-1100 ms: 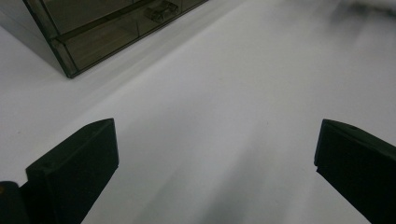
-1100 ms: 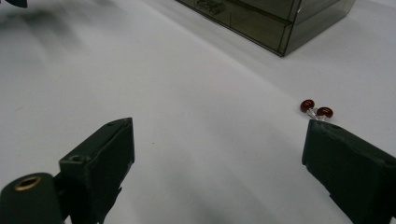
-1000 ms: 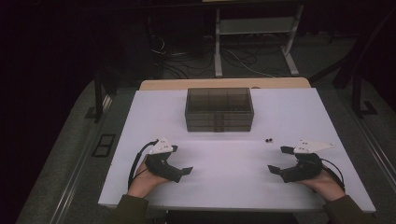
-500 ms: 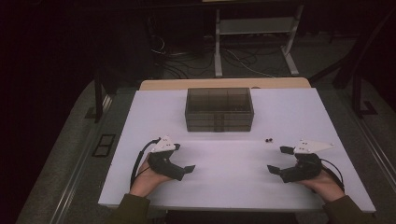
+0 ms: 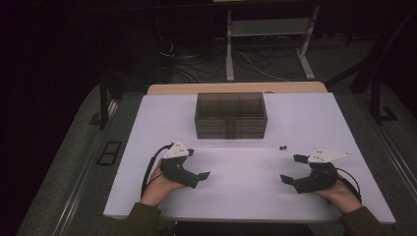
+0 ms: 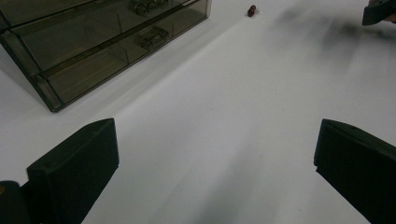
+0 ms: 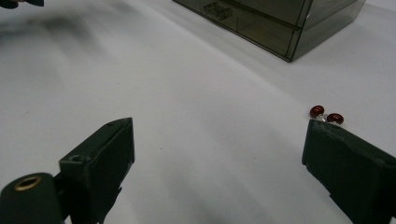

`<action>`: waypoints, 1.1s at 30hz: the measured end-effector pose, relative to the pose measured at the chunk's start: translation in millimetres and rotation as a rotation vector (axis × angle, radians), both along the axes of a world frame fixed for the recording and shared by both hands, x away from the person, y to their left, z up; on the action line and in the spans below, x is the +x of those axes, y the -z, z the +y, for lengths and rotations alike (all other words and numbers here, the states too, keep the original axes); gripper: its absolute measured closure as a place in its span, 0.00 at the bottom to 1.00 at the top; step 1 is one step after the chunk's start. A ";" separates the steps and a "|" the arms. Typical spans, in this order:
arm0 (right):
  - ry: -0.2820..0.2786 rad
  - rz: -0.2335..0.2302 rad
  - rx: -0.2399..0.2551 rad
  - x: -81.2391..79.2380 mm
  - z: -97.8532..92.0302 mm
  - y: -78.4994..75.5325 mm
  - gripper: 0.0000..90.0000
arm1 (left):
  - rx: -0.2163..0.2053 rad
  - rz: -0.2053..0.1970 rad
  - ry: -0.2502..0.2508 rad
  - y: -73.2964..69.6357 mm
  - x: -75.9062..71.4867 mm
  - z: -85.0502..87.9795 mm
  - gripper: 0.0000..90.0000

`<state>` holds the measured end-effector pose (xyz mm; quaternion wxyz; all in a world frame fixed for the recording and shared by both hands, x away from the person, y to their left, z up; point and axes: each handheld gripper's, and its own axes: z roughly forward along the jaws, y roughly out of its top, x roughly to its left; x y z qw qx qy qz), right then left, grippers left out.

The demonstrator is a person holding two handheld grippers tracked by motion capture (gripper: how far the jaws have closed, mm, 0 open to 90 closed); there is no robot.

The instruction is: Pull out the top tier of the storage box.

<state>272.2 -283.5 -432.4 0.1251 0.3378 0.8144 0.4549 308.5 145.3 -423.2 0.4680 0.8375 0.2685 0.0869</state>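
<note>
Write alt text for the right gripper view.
Two black jaws of the right gripper stand wide open over a white table. Two small red beads lie just beyond the right-hand jaw, and a smoky clear drawer box sits farther back.

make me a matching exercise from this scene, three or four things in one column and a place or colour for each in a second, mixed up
Things
1. drawer box
2. red beads
3. left gripper
4. right gripper

Places or colours
A. small, dark red, lying on the white table in front of the box's right end
B. smoky and see-through, at the far middle of the table
C. open, in the hand at the near right of the table
D. open, in the hand at the near left of the table

Pairs: 1-B, 2-A, 3-D, 4-C
</note>
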 end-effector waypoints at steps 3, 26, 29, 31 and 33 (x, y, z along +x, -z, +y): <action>-0.003 0.004 -0.004 0.2 0.7 0.7 0.10 | 0.001 0.005 0.004 0.9 2.1 0.0 0.00; 0.013 -0.011 0.011 0.8 -2.9 -0.7 0.10 | -0.016 0.001 0.025 -1.4 14.4 -15.2 0.00; 0.013 -0.011 0.009 1.0 -2.8 -0.5 0.10 | -0.022 -0.005 0.023 -2.2 15.7 -17.2 0.00; 0.013 -0.011 0.011 0.8 -2.7 -0.6 0.10 | -0.022 -0.009 0.025 -2.7 17.2 -18.6 0.00; 0.013 -0.012 0.012 0.8 -2.9 -0.7 0.10 | -0.020 -0.009 0.024 -2.8 18.0 -20.2 0.00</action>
